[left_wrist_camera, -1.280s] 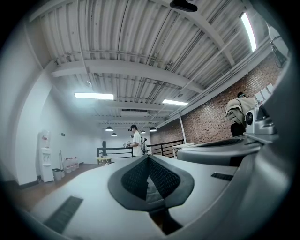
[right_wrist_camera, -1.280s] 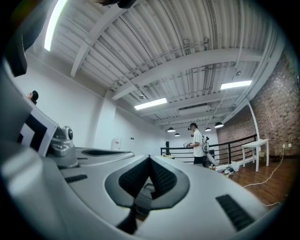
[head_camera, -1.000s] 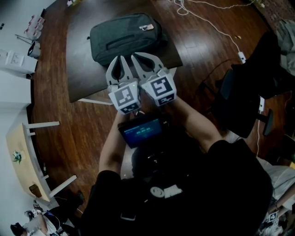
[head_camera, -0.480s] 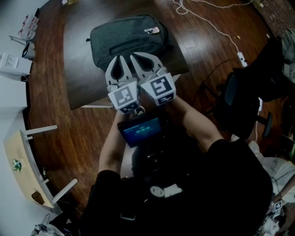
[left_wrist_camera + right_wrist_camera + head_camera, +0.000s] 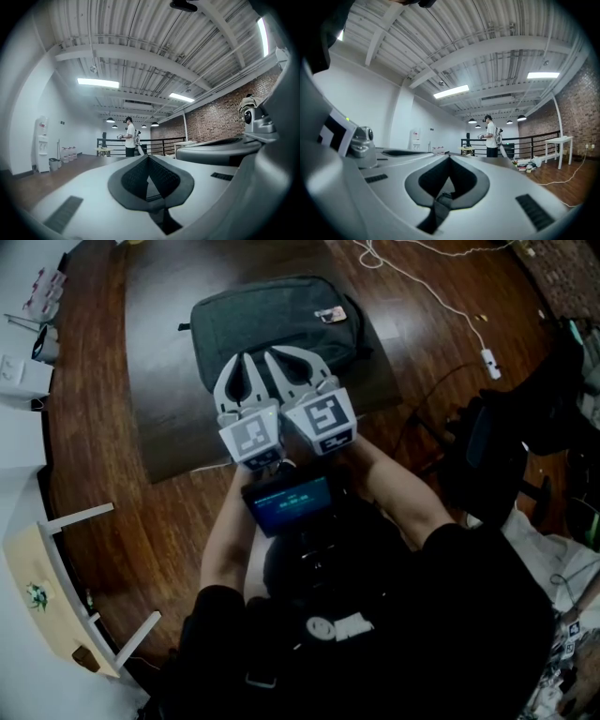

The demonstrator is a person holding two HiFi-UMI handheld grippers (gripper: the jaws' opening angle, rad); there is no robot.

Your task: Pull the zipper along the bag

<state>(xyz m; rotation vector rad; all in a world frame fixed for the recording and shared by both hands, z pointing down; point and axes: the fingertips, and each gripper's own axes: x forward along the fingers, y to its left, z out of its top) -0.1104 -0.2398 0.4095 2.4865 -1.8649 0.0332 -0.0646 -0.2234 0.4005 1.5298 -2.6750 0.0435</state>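
A dark grey bag (image 5: 272,320) lies flat on a dark tabletop (image 5: 159,362) in the head view, with a small label (image 5: 330,313) near its right end. Both grippers are held side by side close to the person's chest, above the table's near edge and short of the bag. The left gripper (image 5: 246,360) is shut with nothing in it. The right gripper (image 5: 275,355) is shut too, also empty. Each gripper view looks level across the room: the left gripper (image 5: 149,157) and the right gripper (image 5: 450,157) show closed jaws and no bag.
A white cable (image 5: 422,277) trails over the wooden floor at the back right. An office chair (image 5: 487,456) stands to the right, and a pale wooden seat (image 5: 47,587) to the left. A person (image 5: 491,136) stands far across the room by a railing.
The head view has shifted, so the bag and table sit a little further right and lower in it. Both grippers stay shut and together.
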